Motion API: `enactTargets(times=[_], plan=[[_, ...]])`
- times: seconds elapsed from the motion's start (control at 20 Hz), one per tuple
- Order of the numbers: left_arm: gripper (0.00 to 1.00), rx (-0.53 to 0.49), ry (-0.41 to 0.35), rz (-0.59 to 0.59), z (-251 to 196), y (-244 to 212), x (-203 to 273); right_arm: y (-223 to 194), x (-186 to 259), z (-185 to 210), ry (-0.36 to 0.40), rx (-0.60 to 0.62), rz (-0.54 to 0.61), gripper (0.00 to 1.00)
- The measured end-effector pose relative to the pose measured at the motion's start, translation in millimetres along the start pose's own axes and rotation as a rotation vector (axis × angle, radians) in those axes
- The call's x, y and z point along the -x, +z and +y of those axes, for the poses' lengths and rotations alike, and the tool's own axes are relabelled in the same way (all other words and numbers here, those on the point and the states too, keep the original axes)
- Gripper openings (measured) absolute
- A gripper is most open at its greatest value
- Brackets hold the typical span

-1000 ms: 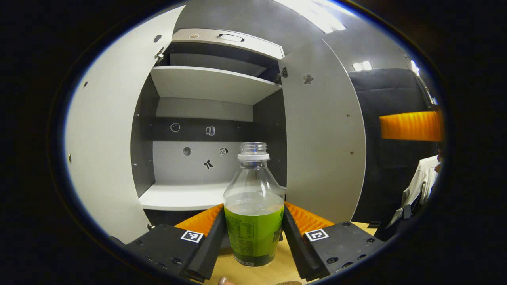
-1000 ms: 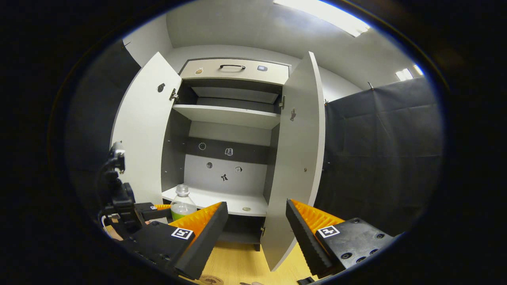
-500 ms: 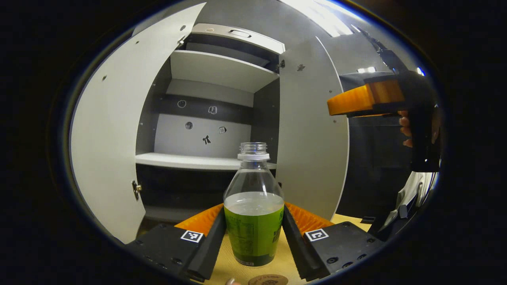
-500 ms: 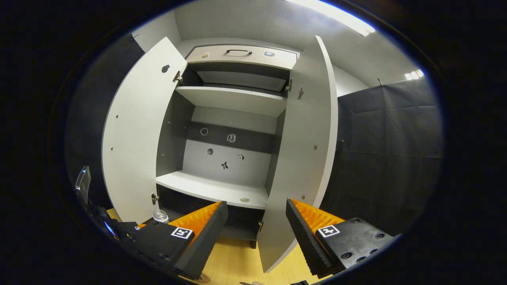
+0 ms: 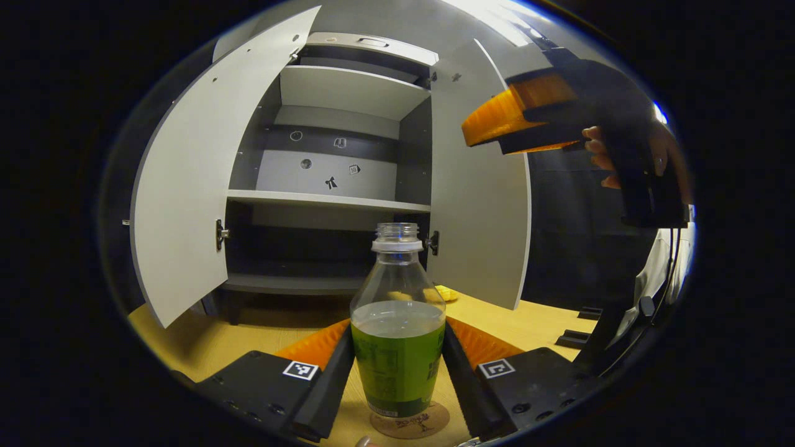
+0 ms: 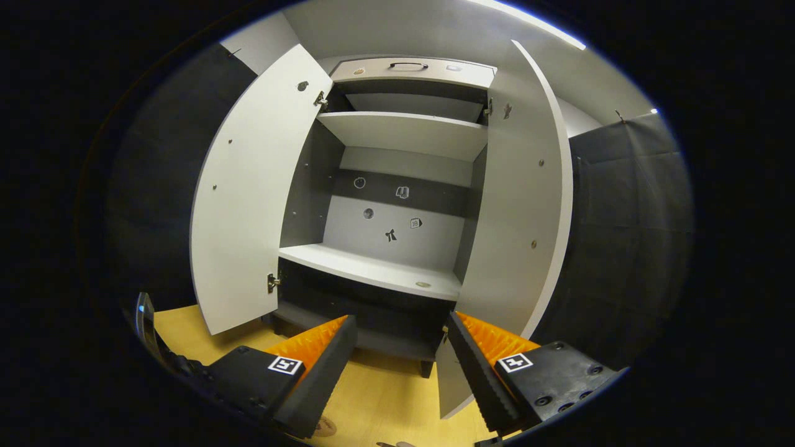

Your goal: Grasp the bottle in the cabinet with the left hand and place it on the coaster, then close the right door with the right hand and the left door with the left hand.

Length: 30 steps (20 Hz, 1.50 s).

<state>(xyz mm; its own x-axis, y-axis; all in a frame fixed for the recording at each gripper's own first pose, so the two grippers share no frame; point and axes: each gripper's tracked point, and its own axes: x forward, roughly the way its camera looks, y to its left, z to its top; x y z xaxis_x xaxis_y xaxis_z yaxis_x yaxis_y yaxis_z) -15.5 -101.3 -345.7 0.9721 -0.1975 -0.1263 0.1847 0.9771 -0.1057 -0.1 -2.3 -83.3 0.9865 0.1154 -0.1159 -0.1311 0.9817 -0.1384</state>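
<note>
- Down comes the bottle (image 5: 397,329) since a second ago, out of the cabinet (image 5: 348,99) and low over the table (image 5: 186,335), base now on or just over the coaster (image 5: 410,422).
- Left gripper (image 5: 397,372) is clamped on the bottle, both fingers pressing its label.
- Right gripper (image 6: 400,360) has risen beside the right door (image 6: 522,205), jaws apart, holding nothing.
- Best play: settle the base flat and centred before letting go, then draw straight back.
</note>
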Motion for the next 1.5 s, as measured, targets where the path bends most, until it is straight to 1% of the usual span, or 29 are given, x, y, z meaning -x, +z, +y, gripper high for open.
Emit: enactTargets(times=[0.2, 0.3, 0.45, 0.55, 0.7, 0.8, 0.9, 0.95, 1.05, 1.25, 1.4, 1.5], plan=[[0.78, -0.005, -0.006, -0.008, -7.5, -17.3, 2.1, -8.8, 5.9, 2.8, 0.02, -0.003, 0.033, 0.98], [0.78, -0.004, -0.013, -0.003, -9.7, -27.1, 1.8, -11.2, 6.4, 4.3, 0.021, -0.024, 0.04, 0.98], [0.78, -0.016, -0.004, 0.016, -8.3, -41.7, -2.4, -15.6, 8.2, 4.7, 0.021, -0.047, 0.059, 0.98], [0.79, -0.027, -0.005, -0.004, -10.9, -39.5, -1.5, -17.8, 8.8, 2.0, 0.013, -0.055, 0.067, 0.98], [0.81, -0.039, -0.007, 0.011, -11.9, -46.9, -3.7, -21.3, 9.7, 1.2, 0.011, -0.062, 0.085, 0.98], [0.81, -0.043, 0.017, 0.014, -7.4, -46.9, -4.1, -21.3, 9.4, 1.1, 0.013, -0.061, 0.085, 0.98], [0.85, -0.048, 0.021, 0.013, -5.8, -43.0, -6.9, -19.9, 8.4, 1.0, 0.018, -0.054, 0.08, 0.98], [0.9, -0.049, 0.018, 0.008, -6.2, -39.5, -8.6, -19.5, 7.8, 0.0, 0.017, -0.05, 0.078, 0.98], [0.94, -0.058, 0.025, 0.003, -5.4, -31.1, -11.5, -17.3, 8.8, -1.9, 0.008, -0.049, 0.075, 0.98], [0.94, -0.074, 0.002, -0.025, -9.1, 6.1, -19.7, -9.8, 11.8, -3.1, 0.008, -0.046, 0.077, 0.98], [0.94, -0.085, -0.035, -0.06, -14.4, 53.9, -24.3, 1.0, 16.2, -5.2, -0.005, -0.063, 0.072, 0.98], [0.94, -0.094, -0.062, -0.083, -16.5, 88.3, -26.1, 8.1, 17.3, -12.1, -0.03, -0.053, 0.063, 0.98]])
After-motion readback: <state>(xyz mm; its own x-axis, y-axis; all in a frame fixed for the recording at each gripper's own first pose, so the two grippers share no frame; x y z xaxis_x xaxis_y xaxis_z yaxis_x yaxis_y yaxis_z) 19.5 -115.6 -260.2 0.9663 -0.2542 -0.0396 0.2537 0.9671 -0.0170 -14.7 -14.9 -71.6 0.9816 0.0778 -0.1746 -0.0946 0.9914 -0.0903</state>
